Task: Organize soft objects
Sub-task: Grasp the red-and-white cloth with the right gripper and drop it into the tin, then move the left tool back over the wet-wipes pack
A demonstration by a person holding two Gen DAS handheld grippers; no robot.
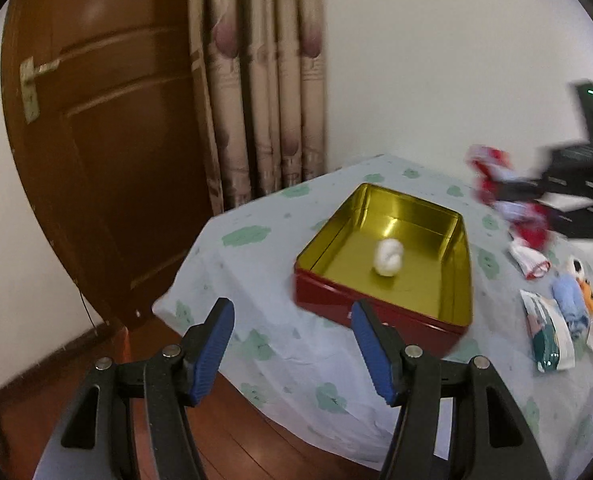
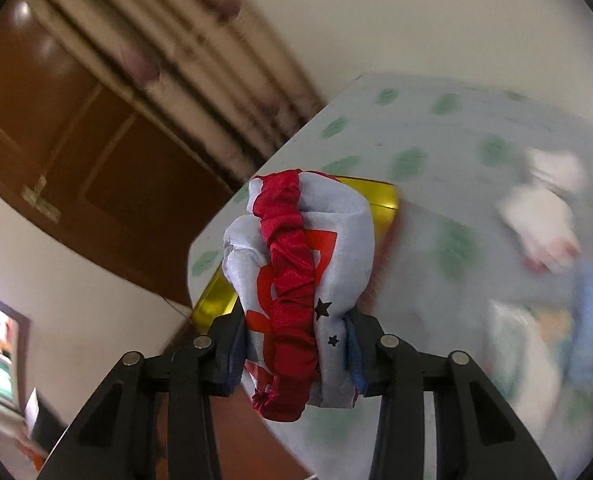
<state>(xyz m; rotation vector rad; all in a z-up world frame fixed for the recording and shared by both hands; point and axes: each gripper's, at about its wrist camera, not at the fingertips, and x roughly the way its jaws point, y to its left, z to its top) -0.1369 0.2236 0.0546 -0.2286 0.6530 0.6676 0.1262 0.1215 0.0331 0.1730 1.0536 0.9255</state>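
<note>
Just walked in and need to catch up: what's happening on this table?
A person is sorting soft items into a tin box with a gold inside. The right claw is shut on a rolled red and pale blue cloth, held above the table near the box. The left claw is open and empty. One white roll lies in the box; other soft things lie beside it.

open tin (image 1: 388, 256) holding only a white roll (image 1: 388, 263) at centre, bare tabletop (image 1: 256, 288) at nine o'clock, small soft items (image 1: 568, 300) crowding three o'clock
</note>
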